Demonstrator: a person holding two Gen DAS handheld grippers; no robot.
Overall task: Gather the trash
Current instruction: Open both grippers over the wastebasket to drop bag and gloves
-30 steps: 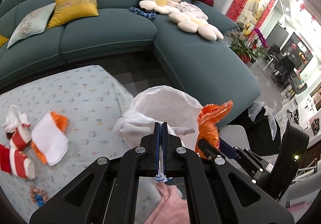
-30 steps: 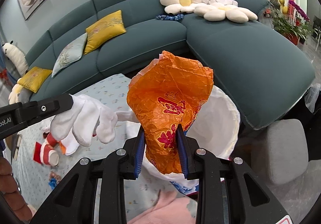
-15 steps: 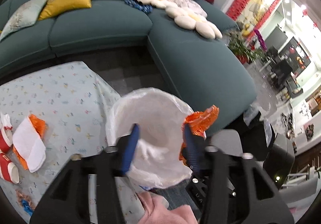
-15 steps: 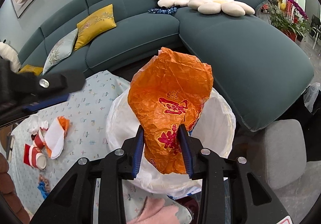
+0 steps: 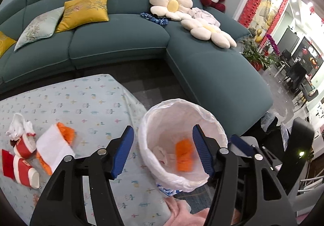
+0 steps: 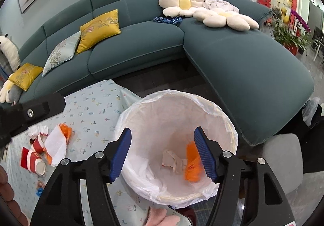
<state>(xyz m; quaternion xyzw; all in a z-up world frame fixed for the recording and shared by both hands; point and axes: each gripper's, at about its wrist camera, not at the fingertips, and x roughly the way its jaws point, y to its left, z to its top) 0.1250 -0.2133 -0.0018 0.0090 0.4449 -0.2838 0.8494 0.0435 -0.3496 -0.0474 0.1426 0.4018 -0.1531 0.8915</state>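
Note:
A waste bin lined with a white plastic bag stands beside the table. An orange wrapper and a crumpled white glove lie inside it. My left gripper is open and empty above the bin's left rim. My right gripper is open and empty right over the bin. On the table lie a white napkin with orange wrapper and red-and-white paper cups.
The table has a light patterned cloth. A teal corner sofa with cushions stands behind. A grey stool sits right of the bin. Small scraps lie at the table's left.
My left gripper opened and dropped the white glove into the bin. My right gripper opened and the orange wrapper fell into the bin.

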